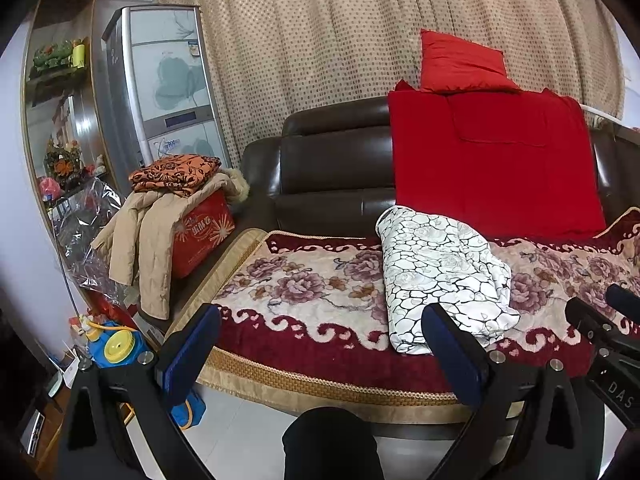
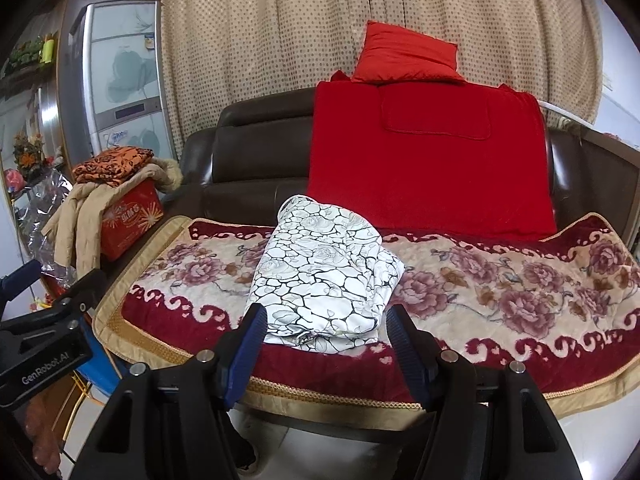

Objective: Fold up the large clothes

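Observation:
A white cloth with a black crackle and rose print [image 1: 444, 276] [image 2: 324, 276] lies folded into a thick bundle on the floral seat cover [image 1: 304, 292] [image 2: 500, 284] of a brown sofa. My left gripper [image 1: 320, 316] hovers in front of the sofa's edge, left of the bundle, open and empty. My right gripper [image 2: 324, 320] is just short of the bundle's near edge, jaws apart with nothing between them. The right gripper's body [image 1: 608, 340] shows at the right edge of the left wrist view, and the left gripper's body [image 2: 44, 344] at the left edge of the right wrist view.
A red blanket [image 2: 428, 160] and a red pillow [image 2: 404, 56] rest on the sofa back. Left of the sofa, a red box [image 1: 200, 232] carries a beige coat [image 1: 140, 240] and an orange patterned cloth [image 1: 176, 172]. A fridge [image 1: 160, 80] and curtain stand behind. A dark knee [image 1: 332, 444] is below.

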{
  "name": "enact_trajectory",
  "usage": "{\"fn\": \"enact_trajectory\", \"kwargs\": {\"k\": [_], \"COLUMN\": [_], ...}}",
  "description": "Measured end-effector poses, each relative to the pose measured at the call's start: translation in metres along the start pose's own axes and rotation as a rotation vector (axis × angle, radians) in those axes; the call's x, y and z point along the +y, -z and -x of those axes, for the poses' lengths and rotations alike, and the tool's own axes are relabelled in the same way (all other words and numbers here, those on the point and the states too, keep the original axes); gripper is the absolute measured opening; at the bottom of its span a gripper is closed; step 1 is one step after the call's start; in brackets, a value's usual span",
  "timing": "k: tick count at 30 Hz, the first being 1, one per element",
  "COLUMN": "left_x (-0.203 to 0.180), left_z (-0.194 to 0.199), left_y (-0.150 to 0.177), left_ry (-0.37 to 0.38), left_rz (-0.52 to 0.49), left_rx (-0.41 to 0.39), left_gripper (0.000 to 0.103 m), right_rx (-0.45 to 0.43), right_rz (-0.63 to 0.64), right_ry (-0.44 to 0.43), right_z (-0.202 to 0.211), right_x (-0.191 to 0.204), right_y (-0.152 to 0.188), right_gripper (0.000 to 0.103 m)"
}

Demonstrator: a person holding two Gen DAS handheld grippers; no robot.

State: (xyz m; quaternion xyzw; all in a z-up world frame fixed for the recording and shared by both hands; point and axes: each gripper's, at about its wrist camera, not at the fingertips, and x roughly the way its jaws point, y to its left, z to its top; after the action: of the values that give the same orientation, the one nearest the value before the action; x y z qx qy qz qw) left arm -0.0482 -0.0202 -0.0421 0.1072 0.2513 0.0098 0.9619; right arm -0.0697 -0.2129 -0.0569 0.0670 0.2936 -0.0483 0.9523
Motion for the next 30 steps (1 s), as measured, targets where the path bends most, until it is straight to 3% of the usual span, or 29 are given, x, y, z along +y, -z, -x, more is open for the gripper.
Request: {"fn": "enact_trajectory", "kwargs": {"k": [30], "left_x": [0.006], "left_z": [-0.005], "left_y": [-0.008], "left_ry": [0.013], "left_rz": [0.009], "left_rx": [-0.008], "left_gripper": [0.1], "right_rx": [0.01], "right_rz": [0.029], "right_ry": [-0.012], "right_z": [-0.01], "right_x": [0.01], "right_y": [-0.007], "right_gripper": [0.066]}}
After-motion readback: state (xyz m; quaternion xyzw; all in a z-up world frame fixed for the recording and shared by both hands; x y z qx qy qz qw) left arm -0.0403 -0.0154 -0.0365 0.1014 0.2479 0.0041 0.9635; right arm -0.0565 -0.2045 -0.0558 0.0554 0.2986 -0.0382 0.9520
